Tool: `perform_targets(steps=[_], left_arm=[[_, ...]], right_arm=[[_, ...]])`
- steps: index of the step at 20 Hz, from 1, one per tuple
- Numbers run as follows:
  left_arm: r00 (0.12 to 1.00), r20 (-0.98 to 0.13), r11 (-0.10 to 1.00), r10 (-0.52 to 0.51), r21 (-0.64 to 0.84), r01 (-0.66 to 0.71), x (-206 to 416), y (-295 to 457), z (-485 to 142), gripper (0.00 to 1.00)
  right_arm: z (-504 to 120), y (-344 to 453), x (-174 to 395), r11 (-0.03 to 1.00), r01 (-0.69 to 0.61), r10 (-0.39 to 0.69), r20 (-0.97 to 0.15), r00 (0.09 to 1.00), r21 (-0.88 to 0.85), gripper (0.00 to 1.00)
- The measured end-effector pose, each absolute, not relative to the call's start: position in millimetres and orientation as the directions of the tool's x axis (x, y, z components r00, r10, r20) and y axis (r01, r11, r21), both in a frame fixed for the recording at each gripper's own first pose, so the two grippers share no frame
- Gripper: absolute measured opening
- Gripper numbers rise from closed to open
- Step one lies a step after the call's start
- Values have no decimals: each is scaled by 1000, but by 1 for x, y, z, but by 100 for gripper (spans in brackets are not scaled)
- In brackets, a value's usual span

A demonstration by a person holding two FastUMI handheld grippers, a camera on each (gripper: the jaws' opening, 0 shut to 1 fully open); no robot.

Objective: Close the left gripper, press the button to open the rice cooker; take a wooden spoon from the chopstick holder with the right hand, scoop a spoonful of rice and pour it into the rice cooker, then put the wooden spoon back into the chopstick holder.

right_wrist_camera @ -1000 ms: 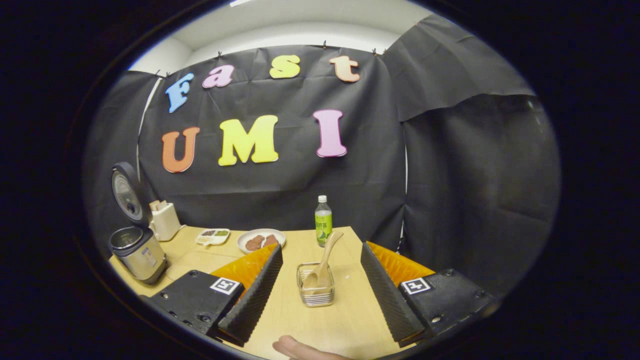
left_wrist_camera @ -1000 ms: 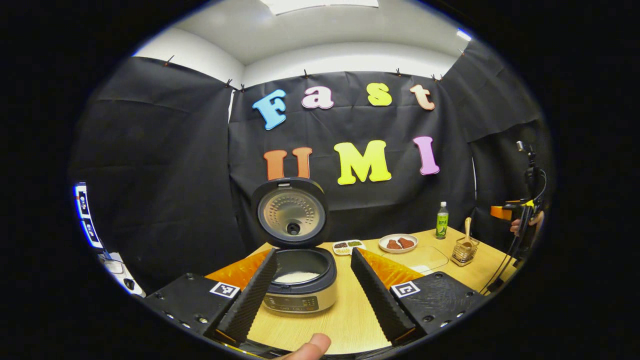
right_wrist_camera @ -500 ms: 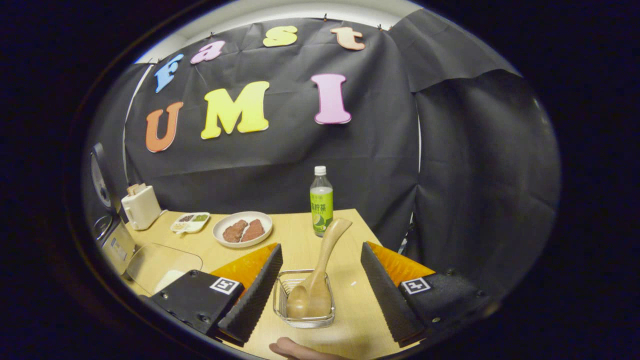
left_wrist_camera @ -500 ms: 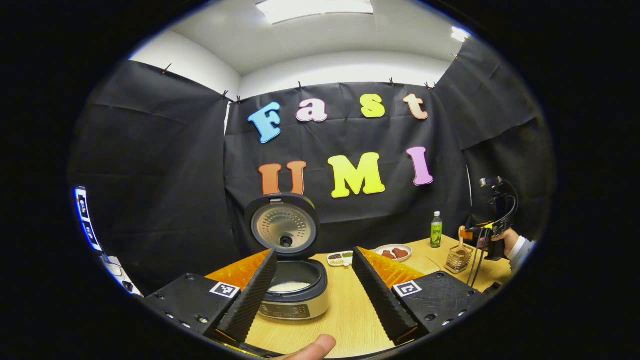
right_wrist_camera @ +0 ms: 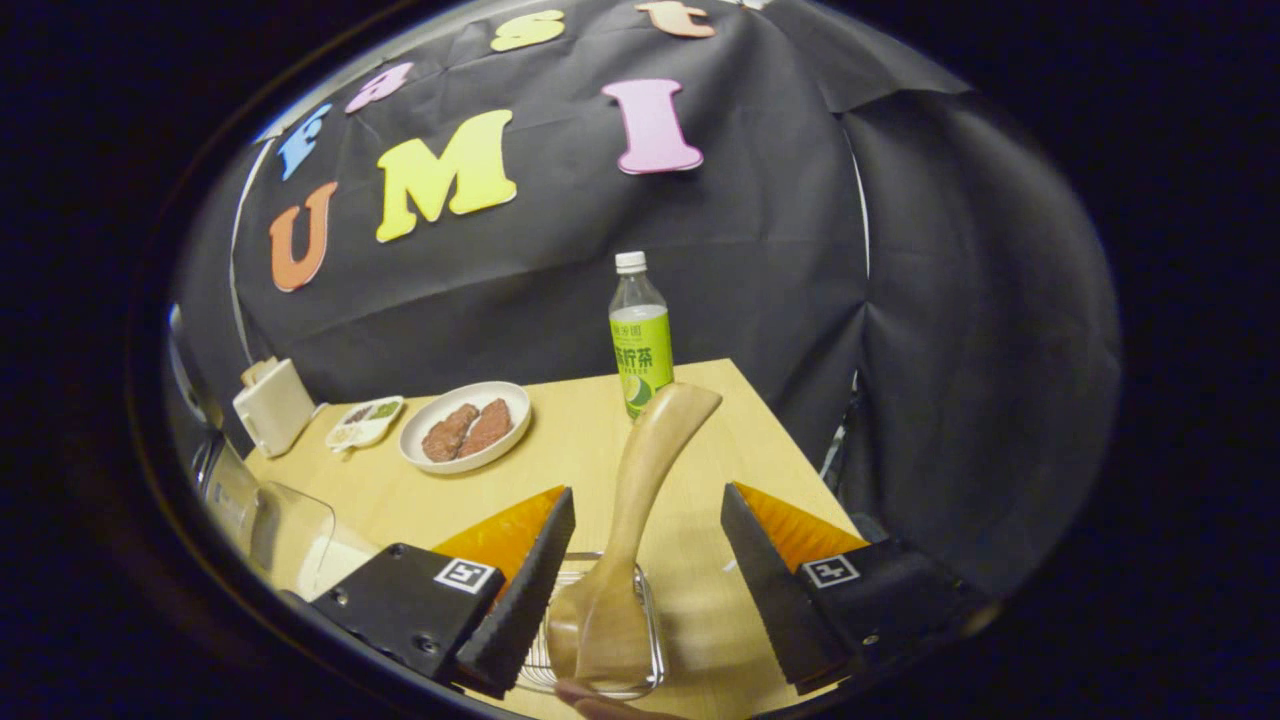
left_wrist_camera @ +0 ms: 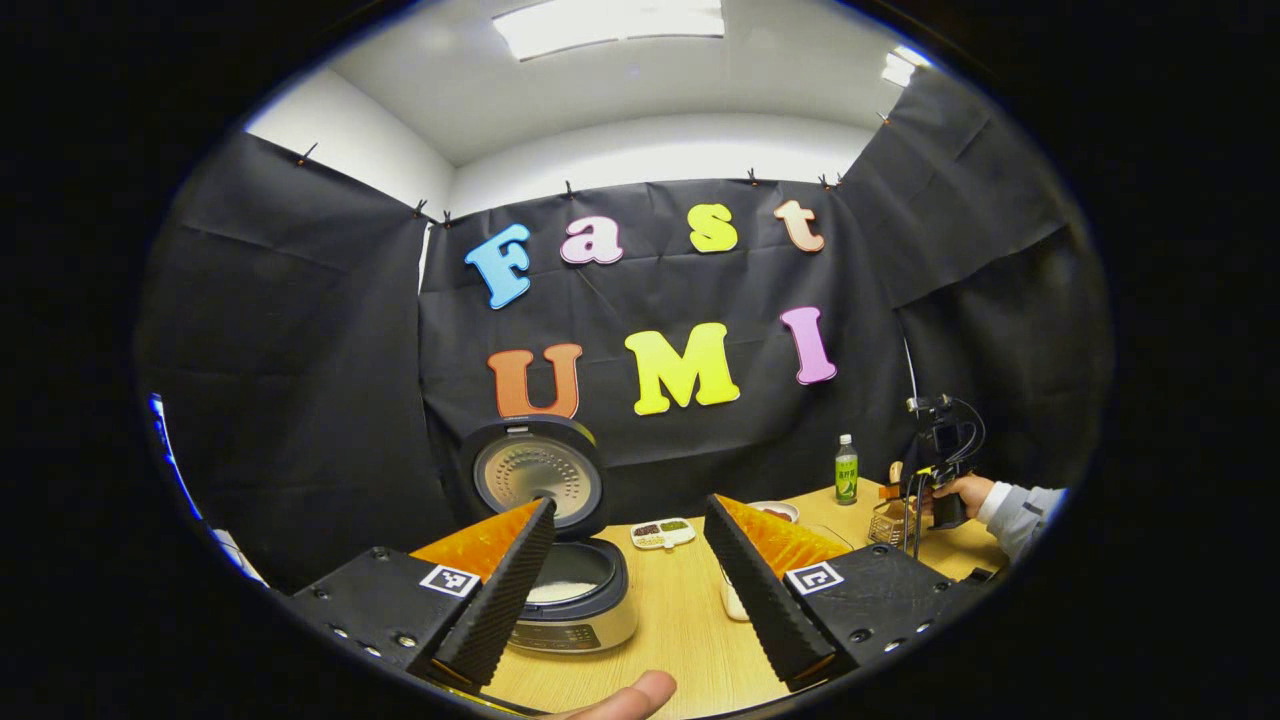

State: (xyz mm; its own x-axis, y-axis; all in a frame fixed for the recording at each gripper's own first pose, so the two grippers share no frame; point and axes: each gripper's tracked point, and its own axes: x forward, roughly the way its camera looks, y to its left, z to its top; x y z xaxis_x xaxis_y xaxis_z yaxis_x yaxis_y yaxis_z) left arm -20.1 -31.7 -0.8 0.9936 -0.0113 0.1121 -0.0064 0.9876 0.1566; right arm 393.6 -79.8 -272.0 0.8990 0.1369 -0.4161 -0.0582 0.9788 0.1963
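In the right gripper view, the right gripper [right_wrist_camera: 640,590] stands with its fingers spread wide and nothing between them pressed; the wooden spoon [right_wrist_camera: 630,530] rises in the gap, bowl down in the wire chopstick holder [right_wrist_camera: 652,640], handle leaning away toward the far right. So the grasp is not yet made. Beyond it on the table [right_wrist_camera: 560,450] sit a green bottle [right_wrist_camera: 640,340] and a plate [right_wrist_camera: 465,425] of brown pieces, with a small divided dish [right_wrist_camera: 365,420] and a cream box [right_wrist_camera: 272,405] further left.

In the left gripper view, the left gripper [left_wrist_camera: 625,590] is likewise wide open and empty. Just past its left finger the rice cooker [left_wrist_camera: 565,595] stands with its lid [left_wrist_camera: 535,478] upright, white rice in the pot, so the button step looks done. Scooping, pouring and returning the spoon all remain.

This view gives the cooker plainly and, far right, a hand [left_wrist_camera: 962,492] holding the other gripper at the holder; the right gripper view gives the spoon close up.
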Motion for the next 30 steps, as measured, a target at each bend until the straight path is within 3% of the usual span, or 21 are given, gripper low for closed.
perform_targets(steps=[3,4,6,9,14,22,30], left_arm=[[992,123,986,10,165,-30,-22,-27,2,96],[992,126,987,14,157,-34,-22,-26,3,96],[992,126,990,12,136,-29,-25,-28,2,96],[993,114,991,14,131,-29,-34,-22,-2,96],[990,139,994,6,108,-21,-56,-21,9,96],[993,117,997,21,75,-30,-80,-5,5,95],[997,59,998,51,22,-52,-84,21,-9,96]], right_arm=[[-284,-80,391,973,-84,179,-474,862,215,47],[-282,-73,393,966,-95,201,-467,861,239,52],[-271,-67,390,957,-126,233,-437,869,260,48],[-254,-67,378,950,-105,224,-406,886,294,18],[-213,-70,349,970,-117,184,-332,925,213,11],[-135,-66,315,993,-81,97,-196,976,90,10],[-85,33,277,963,-251,260,-92,961,95,10]])
